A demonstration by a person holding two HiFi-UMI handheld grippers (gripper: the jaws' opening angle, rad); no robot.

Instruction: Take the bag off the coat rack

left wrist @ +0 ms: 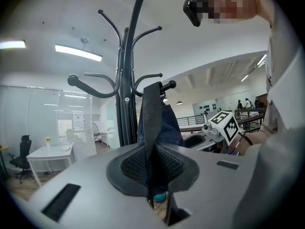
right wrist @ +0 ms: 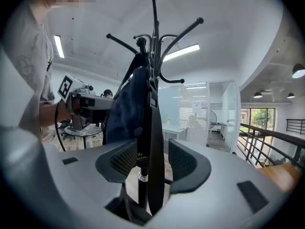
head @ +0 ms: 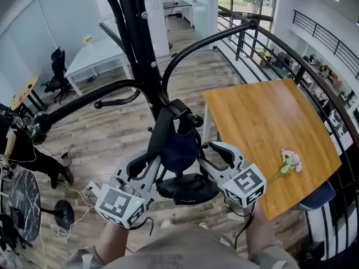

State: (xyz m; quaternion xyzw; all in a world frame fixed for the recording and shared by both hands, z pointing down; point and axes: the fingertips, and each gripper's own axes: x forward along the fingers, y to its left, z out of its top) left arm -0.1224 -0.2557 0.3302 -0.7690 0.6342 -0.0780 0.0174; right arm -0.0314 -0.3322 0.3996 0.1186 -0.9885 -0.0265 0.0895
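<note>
We see the navy bag (head: 179,147) hanging on the black coat rack (head: 147,66). It sits close against the rack's pole, below one of the lower knobbed hooks (left wrist: 167,85). Its black webbing strap (left wrist: 152,118) runs up from the bag and over that hook.

The left hand-held gripper (left wrist: 151,165) is on the near left side of the rack and is clenched on the strap. In its own view the two ribbed pads (left wrist: 131,166) meet on the webbing with no gap showing.

The right hand-held gripper (right wrist: 148,165) reaches in from the other side of the rack with its jaws apart. A length of strap (right wrist: 155,142) hangs between its pads (right wrist: 183,162), and light shows between the webbing and the right-hand pad, so nothing is pinched there (the rack's thin lower pole also crosses that gap).

From the head view, both hand-held grippers flank the bag just above the rack's round base (head: 188,188).

To the right of the rack stands a wooden desk (head: 263,122) with a small pink flower sprig (head: 290,161) lying on it. Beyond the rack, a white desk (head: 98,58) and a black office chair (head: 56,72) stand well apart from it.
</note>
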